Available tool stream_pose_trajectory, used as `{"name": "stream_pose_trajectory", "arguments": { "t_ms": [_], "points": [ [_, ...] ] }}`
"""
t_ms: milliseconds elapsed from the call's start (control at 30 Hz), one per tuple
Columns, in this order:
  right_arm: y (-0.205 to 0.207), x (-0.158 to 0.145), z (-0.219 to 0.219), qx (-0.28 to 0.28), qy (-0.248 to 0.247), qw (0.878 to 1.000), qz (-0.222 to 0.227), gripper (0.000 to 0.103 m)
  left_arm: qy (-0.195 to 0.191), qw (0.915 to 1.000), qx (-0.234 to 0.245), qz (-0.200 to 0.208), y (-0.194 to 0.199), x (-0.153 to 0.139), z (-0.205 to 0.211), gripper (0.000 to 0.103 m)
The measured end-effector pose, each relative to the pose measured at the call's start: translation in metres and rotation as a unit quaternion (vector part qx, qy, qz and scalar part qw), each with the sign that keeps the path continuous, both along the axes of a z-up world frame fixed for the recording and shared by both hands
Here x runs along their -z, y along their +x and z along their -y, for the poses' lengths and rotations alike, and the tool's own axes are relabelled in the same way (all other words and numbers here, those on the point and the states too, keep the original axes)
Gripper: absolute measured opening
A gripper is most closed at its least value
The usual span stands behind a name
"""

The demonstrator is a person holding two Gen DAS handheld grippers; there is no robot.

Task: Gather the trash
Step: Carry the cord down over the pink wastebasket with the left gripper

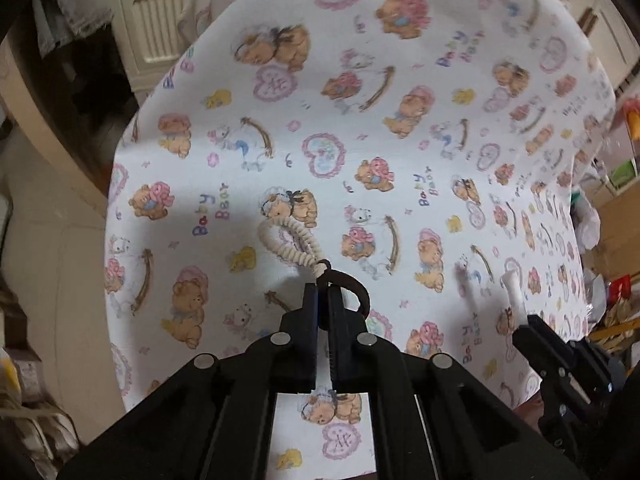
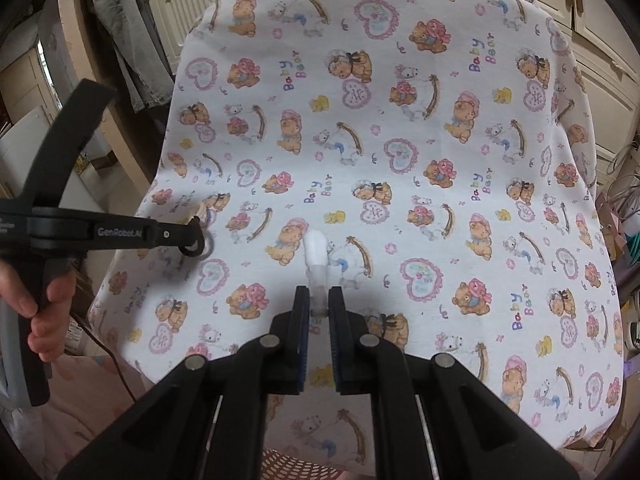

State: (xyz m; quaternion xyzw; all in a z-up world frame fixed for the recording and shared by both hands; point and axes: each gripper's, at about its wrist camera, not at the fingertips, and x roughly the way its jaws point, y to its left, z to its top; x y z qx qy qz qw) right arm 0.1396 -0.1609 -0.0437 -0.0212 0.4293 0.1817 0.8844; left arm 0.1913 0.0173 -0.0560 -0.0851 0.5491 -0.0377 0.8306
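My left gripper [image 1: 322, 288] is shut on a dark brown strap loop [image 1: 352, 286] tied to a cream coiled cord [image 1: 286, 242], held just above the bear-print cloth [image 1: 360, 120]. My right gripper [image 2: 319, 294] is shut on a small white plastic tube piece [image 2: 317, 254] over the same cloth [image 2: 400, 120]. The right gripper and its white piece [image 1: 514, 292] also show at the right of the left wrist view. The left gripper [image 2: 192, 238] with the dark strap shows at the left of the right wrist view.
The cloth covers a table. Cream cabinets [image 1: 156, 28] stand behind it. Cardboard boxes and clutter [image 1: 612, 216] sit at the right edge. Grey clothing [image 2: 132, 40] hangs at the back left. A pink perforated basket rim [image 2: 296, 466] shows below the table's near edge.
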Motion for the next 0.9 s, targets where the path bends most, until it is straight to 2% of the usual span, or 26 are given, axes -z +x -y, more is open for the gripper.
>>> {"name": "stream_pose_trajectory", "arguments": {
  "t_ms": [233, 333, 433, 533, 633, 700, 800, 867, 900],
  "points": [
    [-0.013, -0.01, 0.004, -0.002, 0.009, 1.0, 0.01, 0.008, 0.002, 0.9998, 0.014, 0.014, -0.031, -0.011, 0.003, 0.003],
    [-0.023, -0.015, 0.007, 0.002, 0.02, 1.0, 0.01, 0.008, 0.02, 0.9991, 0.027, 0.026, -0.051, -0.017, 0.009, 0.003],
    [-0.035, -0.02, 0.007, 0.002, 0.024, 1.0, 0.015, 0.008, 0.001, 0.9991, 0.024, 0.034, -0.066, -0.024, 0.013, 0.003],
    [-0.047, -0.027, 0.01, 0.006, 0.026, 0.999, 0.023, 0.008, 0.011, 0.9976, 0.026, 0.063, -0.092, -0.035, 0.018, 0.003],
    [-0.062, -0.036, 0.017, 0.006, 0.033, 0.999, 0.033, 0.008, 0.015, 0.9968, 0.026, 0.074, -0.117, -0.034, 0.023, 0.003],
    [-0.069, -0.039, 0.019, 0.008, 0.032, 0.999, 0.04, 0.008, 0.013, 0.9968, 0.023, 0.076, -0.13, -0.03, 0.023, 0.003],
    [-0.081, -0.043, 0.024, 0.026, 0.03, 0.998, 0.049, 0.008, 0.013, 0.9982, 0.019, 0.055, -0.136, -0.024, 0.025, 0.003],
    [-0.086, -0.047, 0.026, 0.028, 0.035, 0.998, 0.045, 0.008, -0.01, 0.9984, 0.026, 0.05, -0.141, -0.033, 0.026, 0.003],
    [-0.087, -0.048, 0.027, 0.027, 0.038, 0.998, 0.042, 0.008, -0.006, 0.9981, 0.027, 0.054, -0.145, -0.038, 0.029, 0.003]
  ]
}}
